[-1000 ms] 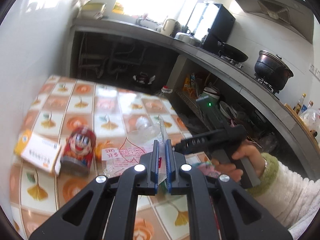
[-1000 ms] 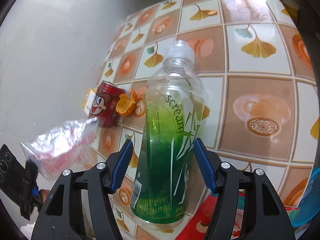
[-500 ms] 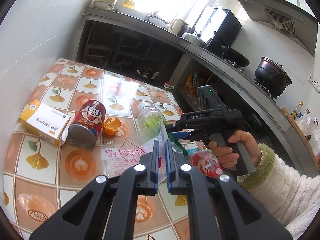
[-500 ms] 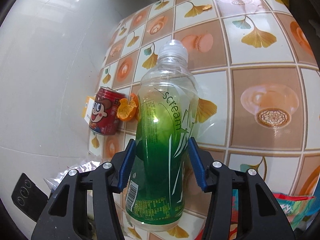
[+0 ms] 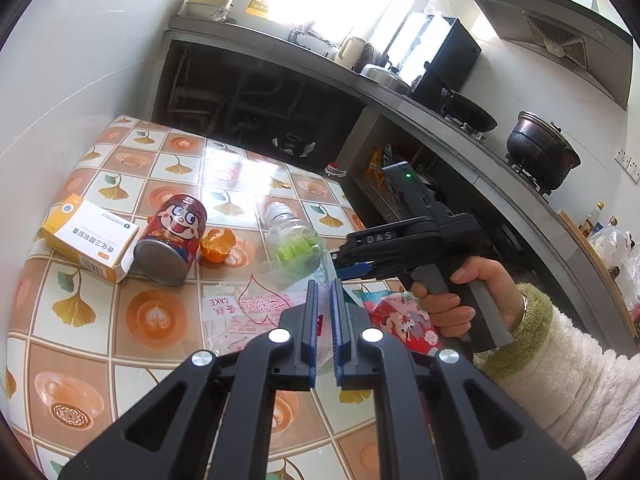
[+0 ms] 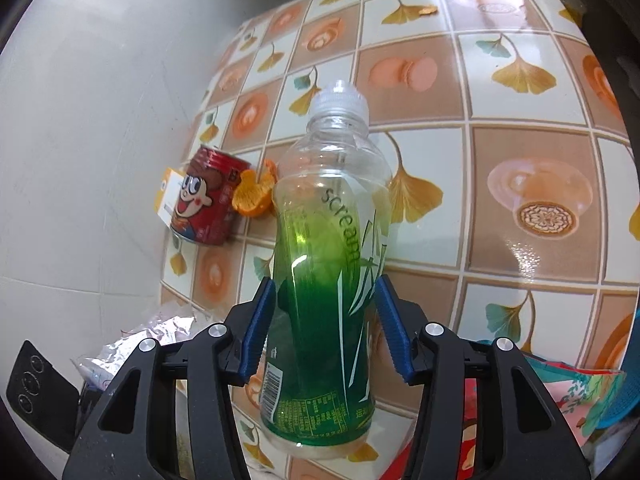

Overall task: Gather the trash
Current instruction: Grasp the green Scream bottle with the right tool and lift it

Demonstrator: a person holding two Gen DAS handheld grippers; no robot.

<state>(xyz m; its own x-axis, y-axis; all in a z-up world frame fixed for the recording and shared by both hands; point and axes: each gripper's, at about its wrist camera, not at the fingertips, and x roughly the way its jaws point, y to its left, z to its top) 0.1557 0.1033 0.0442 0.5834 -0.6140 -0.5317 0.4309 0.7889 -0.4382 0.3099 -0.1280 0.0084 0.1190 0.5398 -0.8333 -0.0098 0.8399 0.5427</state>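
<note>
Right wrist view: right gripper (image 6: 326, 330) clamped on a clear plastic bottle (image 6: 328, 264) with a green "scream" label and a white cap, blue pads (image 6: 260, 326) pressed against both sides of the lower body. Bottle lying along the tiled tabletop (image 6: 520, 152), cap pointing away from the camera. Just beyond its shoulder, a piece of orange peel (image 6: 252, 196), touching a red cartoon-face can (image 6: 206, 204) on its side; behind the can, part of a white and yellow box (image 6: 166, 196) against the white wall (image 6: 80, 120). At lower left, a crumpled clear wrapper (image 6: 132, 344); at lower right, a red printed snack packet (image 6: 560, 388) beside a blue edge, unclear what.

Left wrist view: left gripper (image 5: 324, 336) nearly closed, only a narrow slit between the blue pads (image 5: 310, 340), pinching the edge of a clear plastic bag (image 5: 248, 312) printed with a pink heart and the word "CAKE". Bag resting on the tabletop (image 5: 80, 360) just ahead of the fingers. Further on, the box (image 5: 90, 238), the can (image 5: 172, 240) and the peel (image 5: 218, 244) in a row, each touching its neighbour; the bottle (image 5: 294, 240) to their right, right gripper (image 5: 352, 260) reaching in to it from the side, held by a hand (image 5: 460, 300) in a fluffy white sleeve (image 5: 560, 368). Red packet (image 5: 400, 320) below that hand. Kitchen counter (image 5: 400, 96) with a dark pot (image 5: 542, 148) behind.
</note>
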